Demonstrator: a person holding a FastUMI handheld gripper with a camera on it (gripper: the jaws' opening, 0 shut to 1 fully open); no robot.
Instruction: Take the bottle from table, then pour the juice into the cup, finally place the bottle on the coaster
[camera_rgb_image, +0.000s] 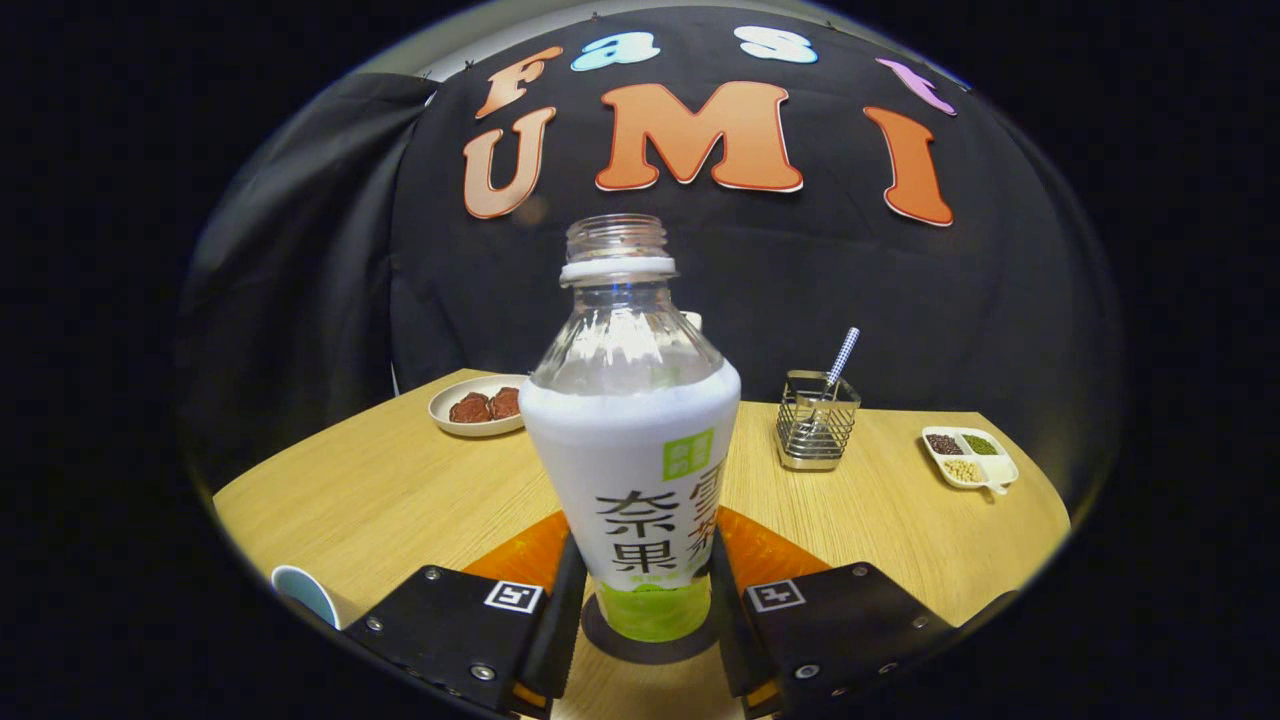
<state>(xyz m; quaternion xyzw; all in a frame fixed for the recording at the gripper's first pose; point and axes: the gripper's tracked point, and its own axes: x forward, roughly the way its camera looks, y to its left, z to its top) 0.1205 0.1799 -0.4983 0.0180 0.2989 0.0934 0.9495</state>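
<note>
the hand-held gripper (640, 610) pinches the uncapped bottle (634, 470) low on its body, upright over the dark coaster (640, 648). the cup (305, 592) sits left of the bottle. a careless release could topple the bottle off the coaster onto the counter (400, 490).

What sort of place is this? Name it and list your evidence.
Likely a staged tabletop booth: a wooden table before a black cloth wall, set with a snack plate and wire holder. The gripper clasps the bottle.
</note>
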